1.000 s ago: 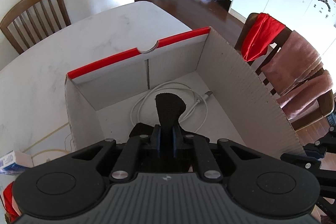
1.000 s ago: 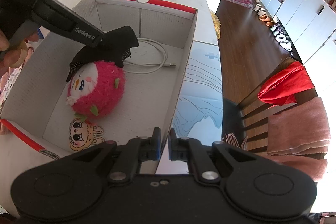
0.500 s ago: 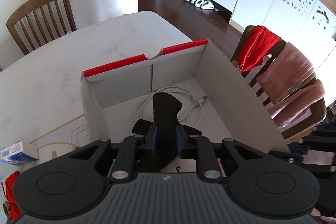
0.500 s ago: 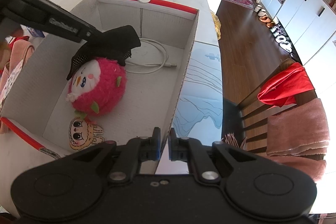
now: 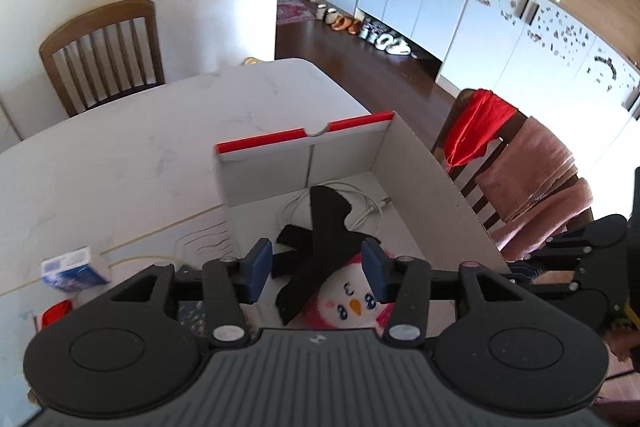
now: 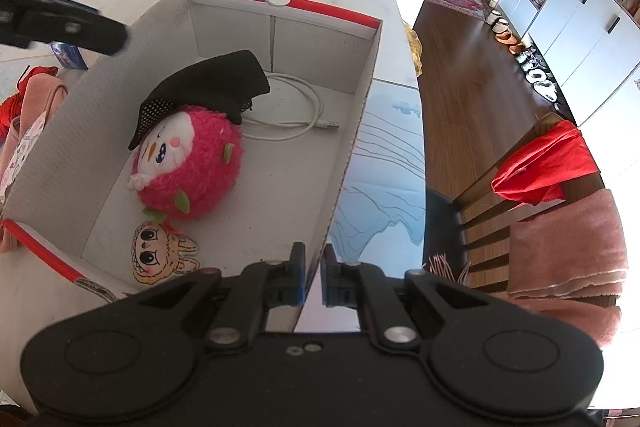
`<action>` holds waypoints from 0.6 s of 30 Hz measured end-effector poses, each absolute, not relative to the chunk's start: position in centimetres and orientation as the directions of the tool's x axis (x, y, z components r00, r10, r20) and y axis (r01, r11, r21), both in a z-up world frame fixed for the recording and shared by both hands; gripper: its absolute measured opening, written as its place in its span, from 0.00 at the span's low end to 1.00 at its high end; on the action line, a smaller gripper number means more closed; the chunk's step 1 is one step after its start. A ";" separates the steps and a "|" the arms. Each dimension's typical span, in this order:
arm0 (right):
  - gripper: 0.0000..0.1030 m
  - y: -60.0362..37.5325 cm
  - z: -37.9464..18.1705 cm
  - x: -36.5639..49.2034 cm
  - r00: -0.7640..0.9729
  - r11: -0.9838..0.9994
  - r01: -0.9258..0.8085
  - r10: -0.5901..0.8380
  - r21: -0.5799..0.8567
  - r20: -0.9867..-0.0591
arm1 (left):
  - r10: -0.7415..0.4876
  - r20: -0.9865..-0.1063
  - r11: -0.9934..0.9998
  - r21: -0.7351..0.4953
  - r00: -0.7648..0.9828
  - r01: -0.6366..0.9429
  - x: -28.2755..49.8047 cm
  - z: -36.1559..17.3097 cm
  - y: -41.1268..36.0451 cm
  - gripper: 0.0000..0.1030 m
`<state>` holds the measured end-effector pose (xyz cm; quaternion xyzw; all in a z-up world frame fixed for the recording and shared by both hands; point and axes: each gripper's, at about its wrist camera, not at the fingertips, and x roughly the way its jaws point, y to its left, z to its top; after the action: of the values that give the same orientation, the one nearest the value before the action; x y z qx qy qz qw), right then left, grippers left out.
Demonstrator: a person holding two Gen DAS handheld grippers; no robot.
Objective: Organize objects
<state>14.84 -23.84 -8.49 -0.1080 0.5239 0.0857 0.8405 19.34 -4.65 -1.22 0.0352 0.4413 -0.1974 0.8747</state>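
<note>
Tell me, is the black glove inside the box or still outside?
Inside. The black glove lies in the cardboard box, draped over the pink plush toy beside the white cable; no gripper holds it.

L hand-held gripper (image 5: 316, 275) opening; R (image 6: 313, 277) clamped.
</note>
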 end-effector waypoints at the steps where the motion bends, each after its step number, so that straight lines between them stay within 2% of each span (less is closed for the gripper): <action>1: 0.07 -23.8 -8.5 14.8 0.437 0.962 -0.258 0.030 -0.093 -0.899 | -0.313 -0.784 0.922 -0.116 0.536 0.369 19.1 -1.0 -4.2 0.46; 3: 0.07 -23.8 -8.5 14.8 0.436 0.962 -0.258 0.031 -0.092 -0.899 | -0.303 -0.780 0.931 -0.118 0.548 0.347 18.5 -0.6 -2.8 0.47; 7: 0.07 -23.7 -8.4 14.8 0.436 0.962 -0.259 0.032 -0.091 -0.899 | -0.259 -0.776 0.952 -0.104 0.575 0.288 17.7 -0.2 0.2 0.62; 14: 0.07 -23.8 -8.3 14.7 0.437 0.960 -0.265 0.033 -0.093 -0.899 | -0.165 -0.794 0.981 -0.072 0.585 0.179 16.5 -1.2 5.2 0.71; 16: 0.07 -23.7 -8.4 14.7 0.436 0.960 -0.265 0.034 -0.093 -0.899 | -0.149 -0.802 0.985 -0.067 0.579 0.161 16.2 -1.9 6.1 0.80; 18: 0.07 -23.8 -8.3 14.7 0.437 0.960 -0.265 0.034 -0.093 -0.899 | -0.146 -0.812 0.986 -0.074 0.565 0.149 15.9 -2.7 6.8 0.81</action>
<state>14.66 -23.80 -8.33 -0.1107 0.5232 0.0890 0.8403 15.88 6.79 -2.71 0.0014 0.4588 -0.0832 0.8846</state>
